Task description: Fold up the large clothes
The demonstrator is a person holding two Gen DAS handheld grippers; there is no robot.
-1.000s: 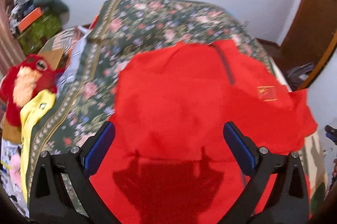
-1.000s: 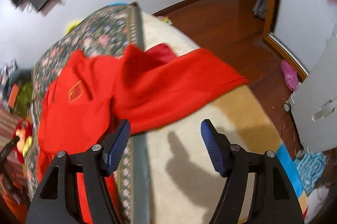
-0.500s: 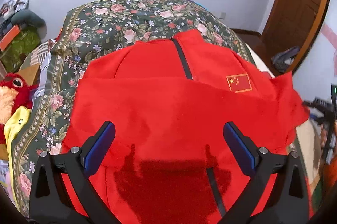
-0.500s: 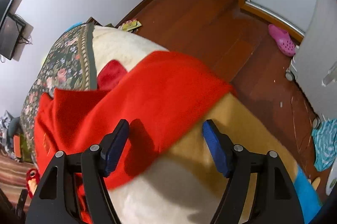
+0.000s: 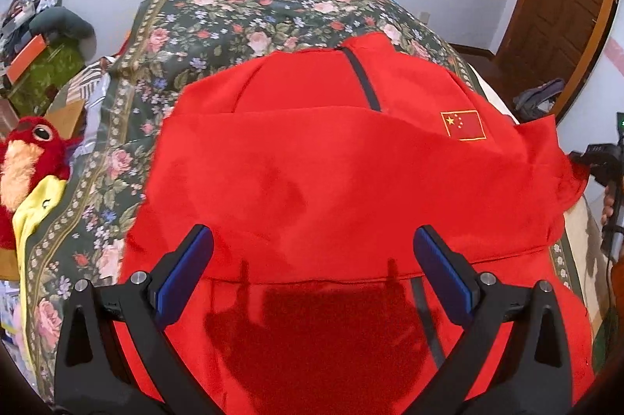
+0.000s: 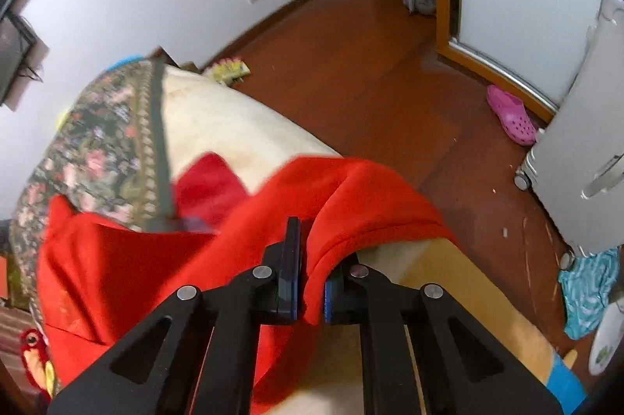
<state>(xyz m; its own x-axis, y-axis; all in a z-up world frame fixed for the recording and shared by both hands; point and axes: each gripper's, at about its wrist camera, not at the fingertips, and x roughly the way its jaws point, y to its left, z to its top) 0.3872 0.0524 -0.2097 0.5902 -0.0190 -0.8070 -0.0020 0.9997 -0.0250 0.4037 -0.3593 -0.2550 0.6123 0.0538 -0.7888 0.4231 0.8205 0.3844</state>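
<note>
Red jacket point(image 5: 351, 188) lies spread over the floral bedspread point(image 5: 218, 25), covering most of the bed's near half, with its collar and dark zipper point(image 5: 364, 79) pointing toward the far edge of the bed and a small flag patch point(image 5: 463, 125) on the chest near the right edge. One sleeve is folded across the body, forming a straight horizontal edge just beyond the left gripper.

The left gripper point(image 5: 312, 274) hangs above the near part of the jacket, aimed forward and down along the garment. Its blue-padded fingers point(image 5: 183, 270) stand wide apart and hold nothing; its shadow falls on the red cloth beneath it.

The right gripper point(image 6: 308, 278) is at the bed's right edge, angled down toward the cream blanket point(image 6: 234, 118) and the wooden floor point(image 6: 351, 71) beyond. Its jaws are drawn close together, pinching a bunched fold of the jacket's sleeve point(image 6: 351, 196), which drapes over the blanket at that edge.

A red plush toy point(image 5: 27, 157) sits off the bed's left edge, beside a yellow cloth point(image 5: 35, 212). On the floor past the right edge lie a pink clog point(image 6: 511, 120) and a teal cloth point(image 6: 589, 290).
</note>
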